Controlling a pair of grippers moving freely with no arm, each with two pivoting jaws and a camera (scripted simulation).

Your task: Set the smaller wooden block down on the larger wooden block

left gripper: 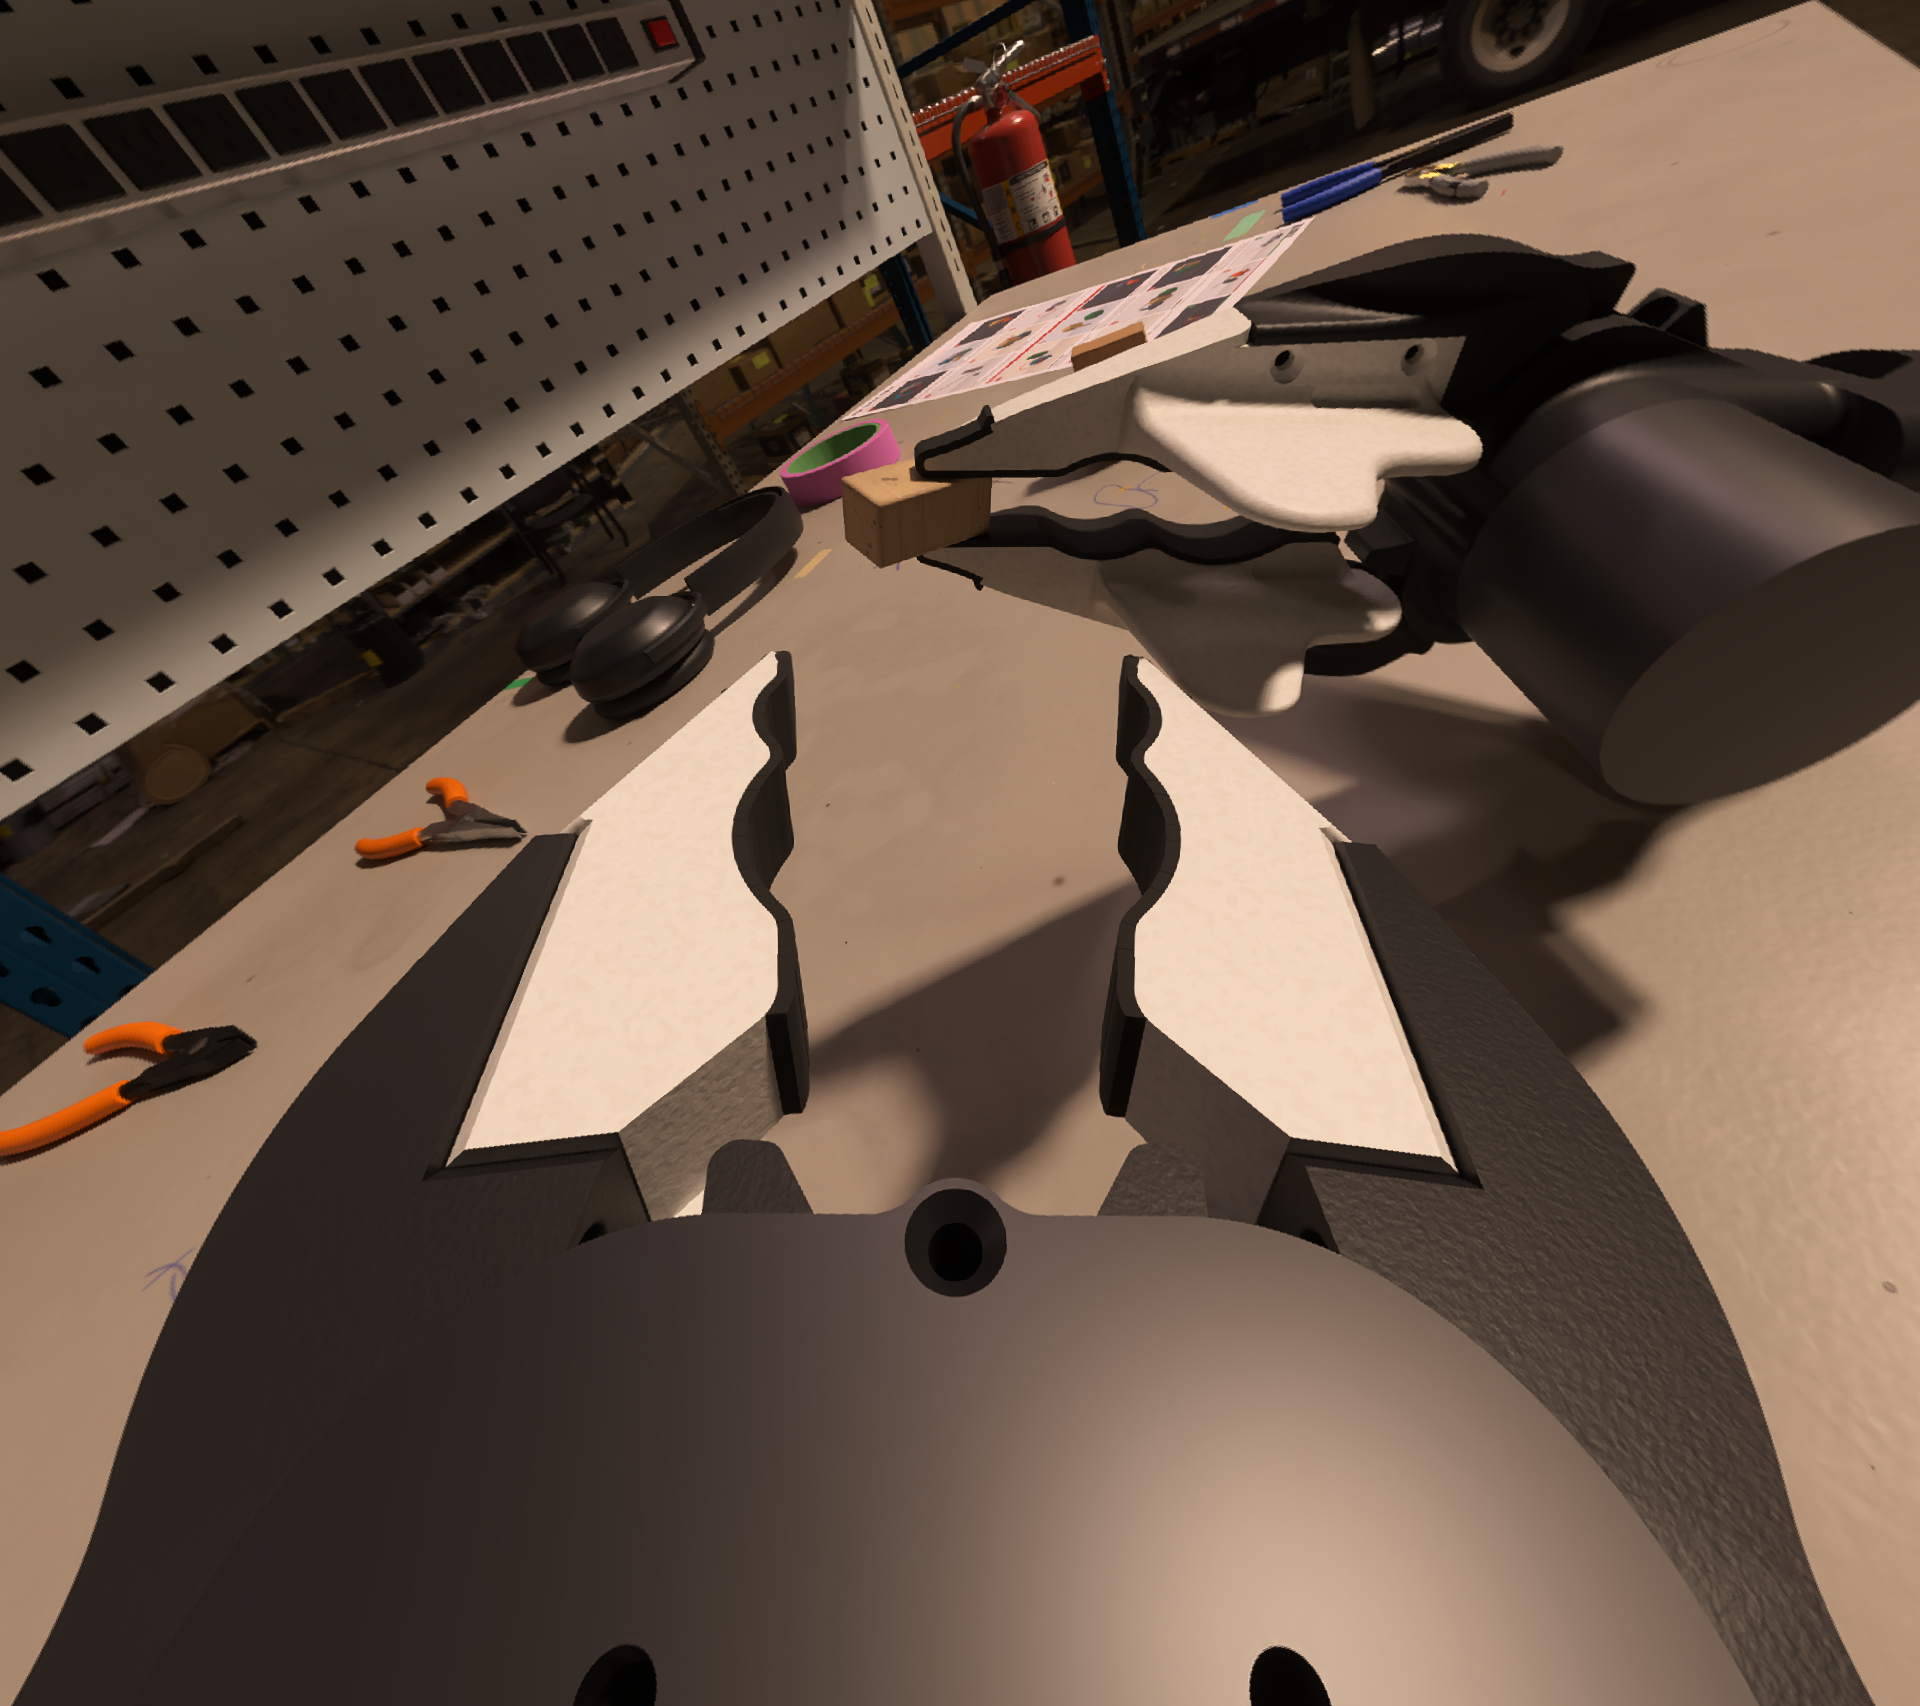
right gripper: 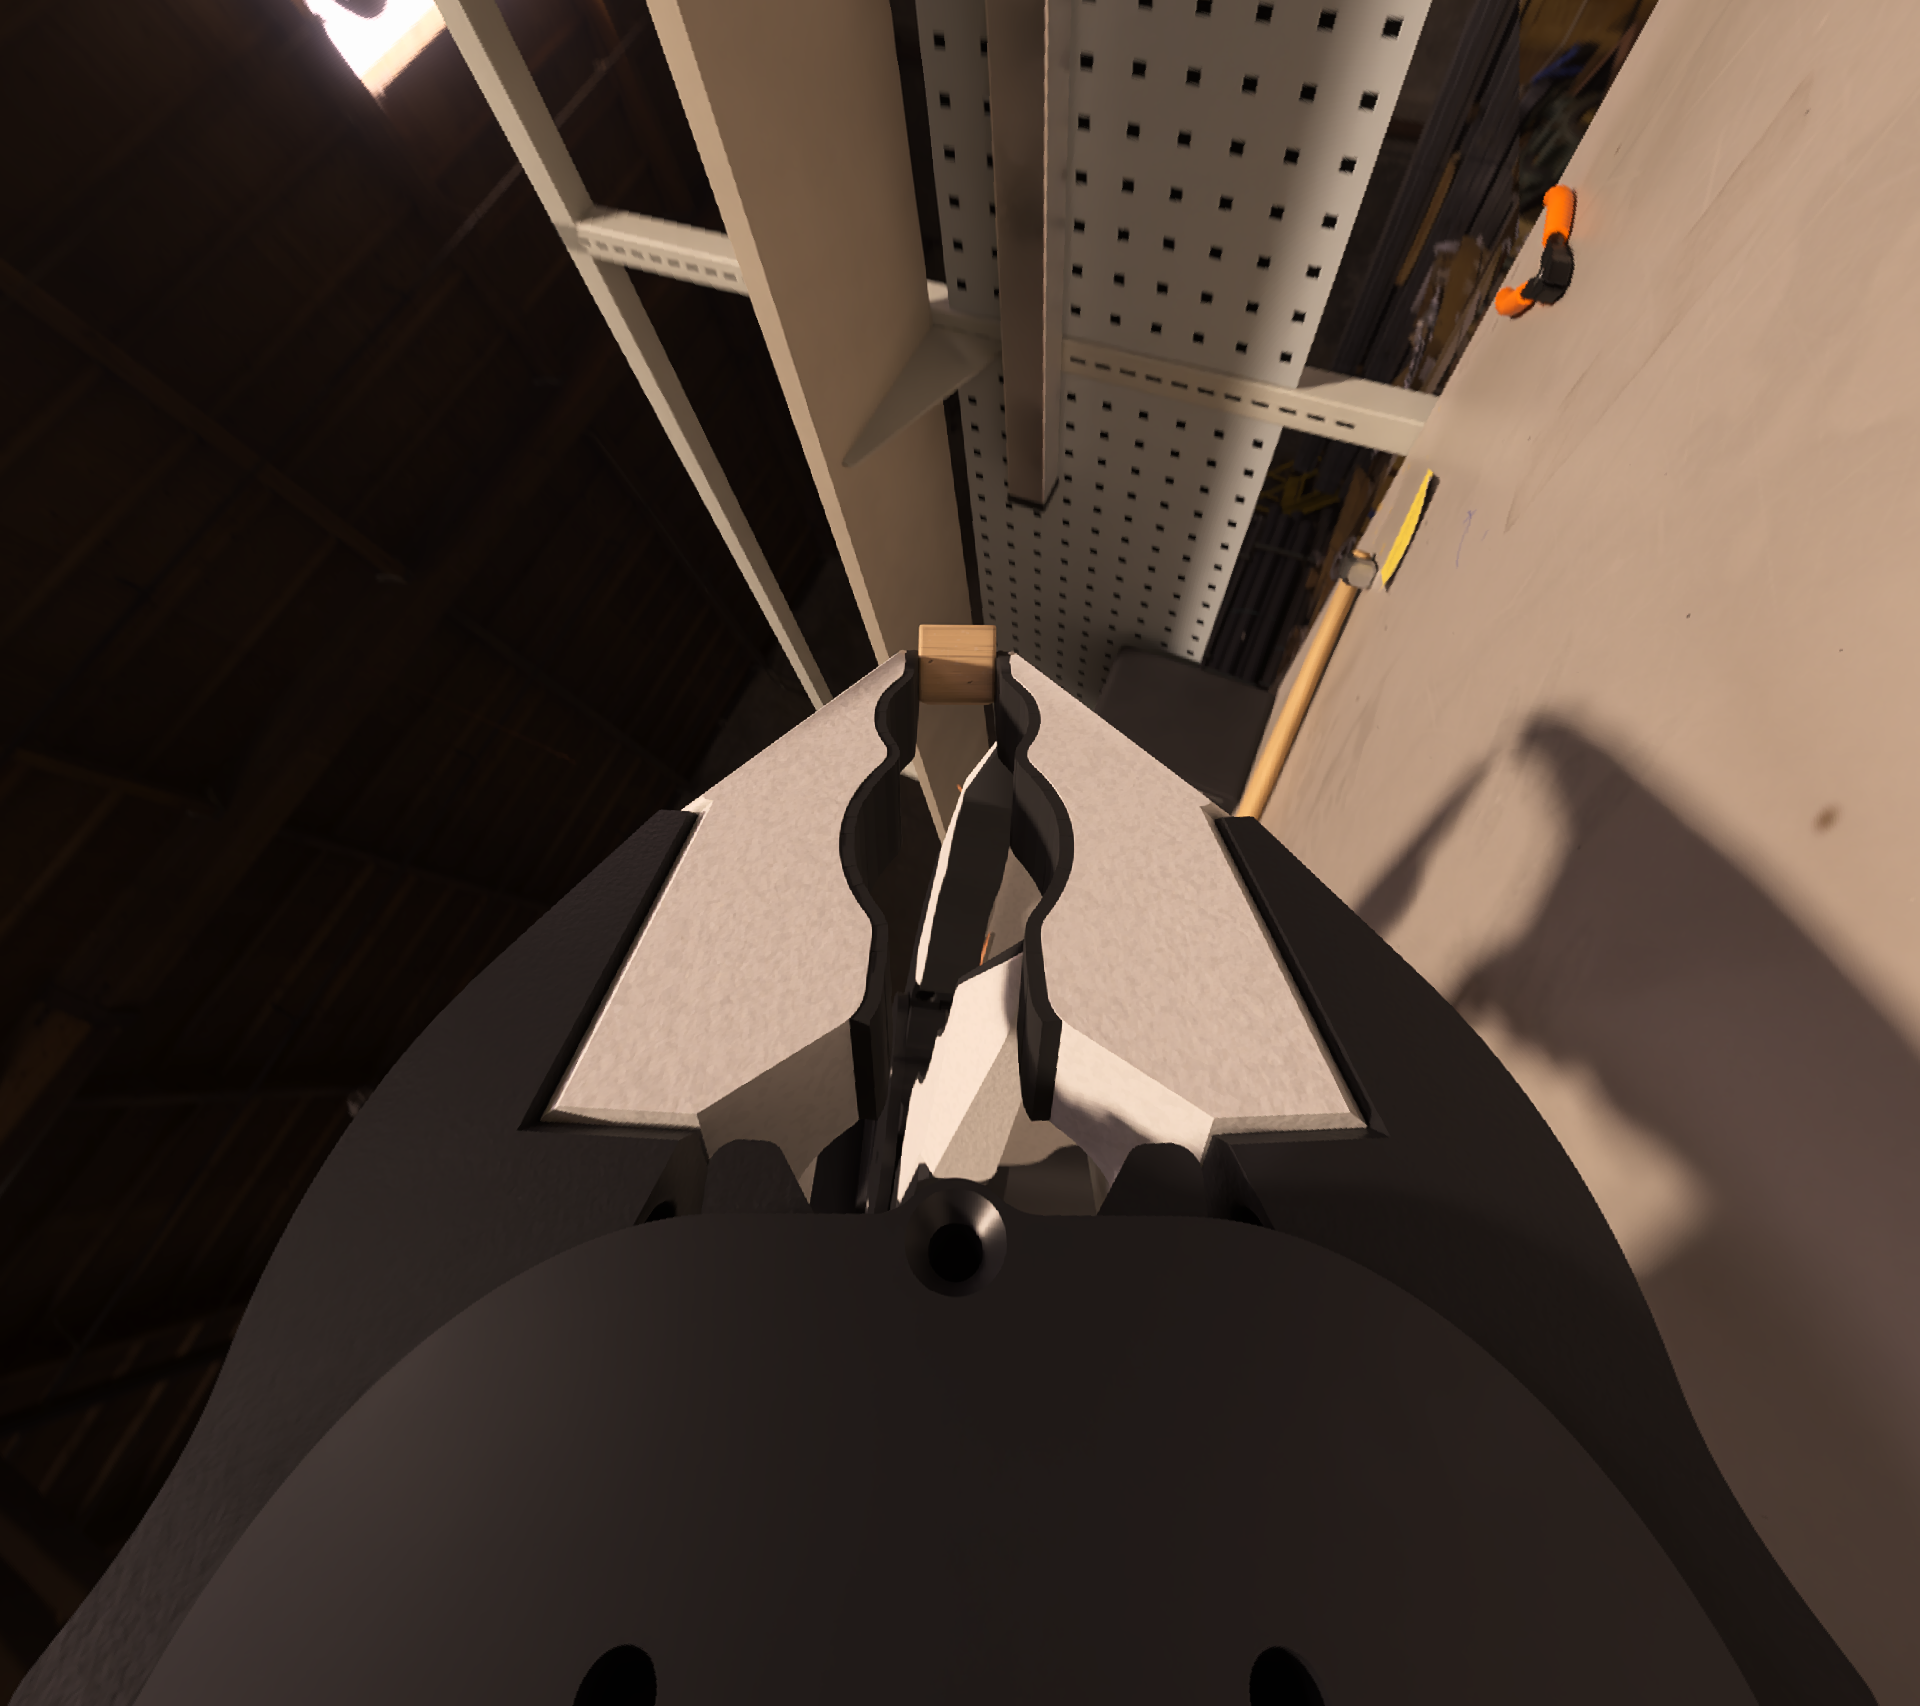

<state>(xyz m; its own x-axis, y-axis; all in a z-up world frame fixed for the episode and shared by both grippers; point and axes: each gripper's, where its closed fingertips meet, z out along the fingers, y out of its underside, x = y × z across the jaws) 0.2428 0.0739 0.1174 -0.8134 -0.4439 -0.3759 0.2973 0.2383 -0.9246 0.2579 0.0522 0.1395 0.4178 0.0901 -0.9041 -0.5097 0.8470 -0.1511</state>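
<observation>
Left wrist view: the left gripper (left gripper: 951,669) hovers above the counter (left gripper: 1662,1085), jaws released and holding nothing. Ahead, the right gripper (left gripper: 951,513) lies turned on its side, jaws grasping the smaller wooden block (left gripper: 904,513), which is lifted clear of the counter beside a pink tape roll (left gripper: 840,459). The larger wooden block (left gripper: 1108,348) rests farther back on a printed sheet (left gripper: 1081,311), well apart from the carried block. Black ear defenders (left gripper: 634,628) lie near.

Right wrist view: the right gripper (right gripper: 958,669) has its jaws clenched on the smaller wooden block (right gripper: 956,667) at the fingertips. The larger block is out of sight here.

Assessment: transport step in hand. The next move calls for carrying over the sheet, levelling the block, lowering until it seats, then releasing.
</observation>
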